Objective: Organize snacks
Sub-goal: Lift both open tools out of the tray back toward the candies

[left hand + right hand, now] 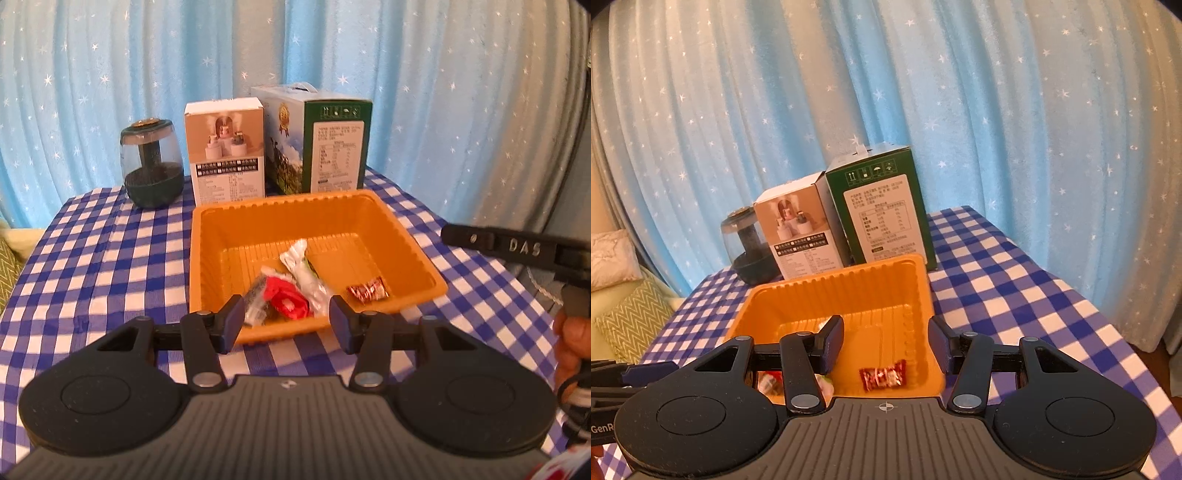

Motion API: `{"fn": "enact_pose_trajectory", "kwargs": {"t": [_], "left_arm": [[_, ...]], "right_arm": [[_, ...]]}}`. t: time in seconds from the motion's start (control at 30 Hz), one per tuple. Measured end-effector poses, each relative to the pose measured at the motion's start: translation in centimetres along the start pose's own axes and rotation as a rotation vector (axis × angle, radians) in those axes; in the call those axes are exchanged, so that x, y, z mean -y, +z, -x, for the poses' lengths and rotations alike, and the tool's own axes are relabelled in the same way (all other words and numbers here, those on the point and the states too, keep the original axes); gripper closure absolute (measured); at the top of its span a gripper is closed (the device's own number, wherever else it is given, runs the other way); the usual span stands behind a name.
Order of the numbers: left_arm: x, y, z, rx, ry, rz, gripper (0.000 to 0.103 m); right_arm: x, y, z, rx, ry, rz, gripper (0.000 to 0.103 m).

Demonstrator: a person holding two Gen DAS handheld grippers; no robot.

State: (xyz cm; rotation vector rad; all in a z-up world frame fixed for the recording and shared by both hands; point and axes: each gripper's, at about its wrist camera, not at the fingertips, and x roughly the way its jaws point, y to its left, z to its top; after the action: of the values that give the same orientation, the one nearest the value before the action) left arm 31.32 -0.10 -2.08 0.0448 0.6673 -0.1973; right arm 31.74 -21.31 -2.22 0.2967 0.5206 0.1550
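An orange plastic tray (221, 258) sits on the blue-and-white checked tablecloth (92, 258). In it lie a red-wrapped snack (288, 301), a white-wrapped snack (308, 275) and a small red-brown candy (367, 291). My left gripper (288, 323) hovers open over the tray's near rim, with nothing between its pads. My right gripper (886, 343) is also open and holds nothing above the tray (849, 295), just behind the candy (882, 374). One right gripper finger (498, 247) reaches in at the right of the left wrist view, held by a hand (569, 339).
Behind the tray stand a dark green jar-shaped device (151, 162), a white box (225, 151) and a green box (321, 140). A blue star-patterned curtain (443, 92) hangs beyond the table. Cushions (631, 314) lie off the table's left side.
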Motion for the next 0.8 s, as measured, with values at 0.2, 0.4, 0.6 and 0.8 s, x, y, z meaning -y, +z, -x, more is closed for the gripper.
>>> {"fn": "enact_pose_trajectory", "kwargs": {"t": [0.2, 0.4, 0.6, 0.8], "left_arm": [[0.5, -2.0, 2.4, -0.010, -0.016, -0.001, 0.053], [0.7, -4.4, 4.8, -0.013, -0.023, 0.013, 0.053], [0.4, -7.5, 6.7, -0.035, -0.026, 0.036, 0.053], [0.6, -10.5, 7.8, -0.069, -0.038, 0.055, 0.052]], "right_arm": [[0.8, -1.1, 2.7, -0.007, -0.007, -0.005, 0.052], [1.1, -3.4, 5.7, -0.027, -0.002, 0.011, 0.052], [1.9, -7.3, 8.7, -0.072, -0.023, -0.010, 0.052], [1.3, -11.8, 11.5, -0.148, -0.019, 0.008, 0.052]]}}
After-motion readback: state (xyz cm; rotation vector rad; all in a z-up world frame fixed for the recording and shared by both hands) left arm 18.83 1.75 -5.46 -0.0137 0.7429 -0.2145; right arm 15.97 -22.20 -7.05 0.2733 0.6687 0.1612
